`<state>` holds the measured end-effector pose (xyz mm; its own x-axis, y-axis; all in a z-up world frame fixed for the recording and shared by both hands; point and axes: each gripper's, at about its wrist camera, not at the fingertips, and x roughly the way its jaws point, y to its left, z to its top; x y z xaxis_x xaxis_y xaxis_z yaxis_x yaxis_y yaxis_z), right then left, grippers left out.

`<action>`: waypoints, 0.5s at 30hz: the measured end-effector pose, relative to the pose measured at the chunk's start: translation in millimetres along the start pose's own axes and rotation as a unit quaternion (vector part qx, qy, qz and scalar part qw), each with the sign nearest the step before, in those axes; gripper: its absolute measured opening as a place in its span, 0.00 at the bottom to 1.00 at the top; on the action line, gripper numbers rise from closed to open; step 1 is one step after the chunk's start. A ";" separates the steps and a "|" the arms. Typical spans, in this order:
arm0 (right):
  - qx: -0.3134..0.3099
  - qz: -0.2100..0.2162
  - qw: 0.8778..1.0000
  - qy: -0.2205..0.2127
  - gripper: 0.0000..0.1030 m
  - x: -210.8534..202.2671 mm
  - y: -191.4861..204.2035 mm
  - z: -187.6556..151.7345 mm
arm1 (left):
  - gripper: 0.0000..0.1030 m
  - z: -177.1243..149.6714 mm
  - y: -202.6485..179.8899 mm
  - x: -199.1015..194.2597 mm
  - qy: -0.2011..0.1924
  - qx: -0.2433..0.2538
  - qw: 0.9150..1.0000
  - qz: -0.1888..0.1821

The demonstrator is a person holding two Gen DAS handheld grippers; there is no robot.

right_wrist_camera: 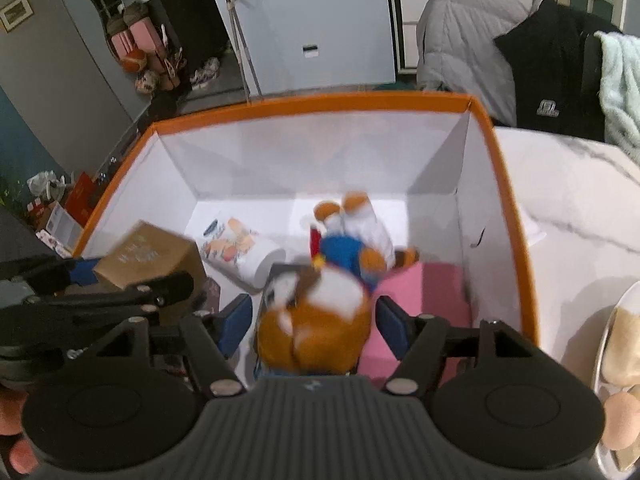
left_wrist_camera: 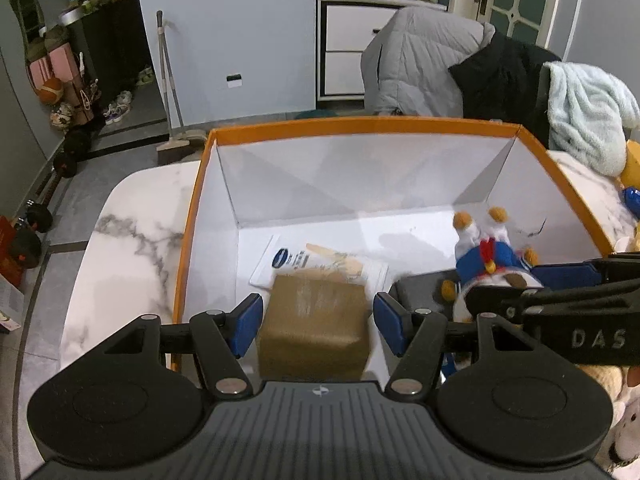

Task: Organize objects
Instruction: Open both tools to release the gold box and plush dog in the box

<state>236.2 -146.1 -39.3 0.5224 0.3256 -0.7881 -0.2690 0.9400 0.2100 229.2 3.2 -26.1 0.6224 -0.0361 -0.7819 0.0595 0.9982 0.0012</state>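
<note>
An orange-rimmed cardboard box [left_wrist_camera: 192, 216] with white inner walls stands on the marble counter [left_wrist_camera: 132, 216], its left wall close to the counter's rounded left edge; the left gripper [left_wrist_camera: 318, 326] hangs over the box's near-left part with a brown carton [left_wrist_camera: 314, 324] between its blue pads, the pads seeming to press its sides, though the carton is blurred; a white printed packet [left_wrist_camera: 288, 262] lies on the box floor just beyond the carton; the right gripper [right_wrist_camera: 316, 330] hangs over the box's near-right part, its jaws parted about halfway, and a plush toy [right_wrist_camera: 320, 312], orange and white with a blue jacket, sits head-first between the pads with a narrow gap at each side, so the pads do not grip it; the toy's feet point toward the far wall; a pink flat thing [right_wrist_camera: 424, 292] lies under it in the near-right corner of the box; jackets [left_wrist_camera: 424, 60] hang over chairs beyond the counter's far edge.
</note>
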 end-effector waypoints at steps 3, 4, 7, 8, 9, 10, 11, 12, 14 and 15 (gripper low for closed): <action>0.013 0.004 1.000 -0.009 0.68 -5.2 -5.5 2.7 | 0.70 2.8 -0.4 -5.0 -0.008 -0.003 1.000 -0.001; 0.015 0.004 1.000 -0.010 0.68 -6.1 -6.9 3.2 | 0.70 3.6 -0.9 -6.5 -0.009 -0.002 1.000 0.000; 0.020 0.003 1.000 -0.012 0.68 -9.2 -10.1 3.3 | 0.70 4.0 -0.9 -10.0 -0.010 0.002 1.000 0.000; 0.022 0.004 1.000 -0.013 0.67 -10.5 -11.2 3.6 | 0.70 3.4 -0.4 -10.7 -0.009 0.003 1.000 0.001; 0.024 0.004 1.000 -0.012 0.66 -11.1 -11.3 4.0 | 0.70 2.7 0.1 -11.3 -0.008 0.003 1.000 0.002; 0.026 0.005 1.000 -0.011 0.64 -12.0 -12.3 4.9 | 0.70 2.1 0.9 -12.0 -0.008 0.003 1.000 0.002; 0.026 0.008 1.000 -0.009 0.55 -13.0 -12.9 5.1 | 0.70 1.7 1.8 -13.1 -0.007 0.003 1.000 0.003; 0.026 0.011 1.000 -0.006 0.45 -13.7 -13.5 5.0 | 0.70 0.8 2.5 -14.3 -0.008 0.003 1.000 0.004; 0.028 0.018 0.999 -0.001 0.43 -15.5 -14.2 4.2 | 0.70 -0.9 4.2 -16.8 -0.007 0.004 1.000 0.005; 0.027 0.017 0.999 -0.003 0.43 -17.0 -14.2 3.8 | 0.70 -1.6 5.0 -18.7 -0.007 0.004 1.000 0.006</action>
<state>234.2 -164.6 -26.7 0.5183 0.3587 -0.7763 -0.2426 0.9322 0.2688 216.6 9.0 -12.4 0.6347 -0.0241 -0.7724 0.0576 0.9982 0.0162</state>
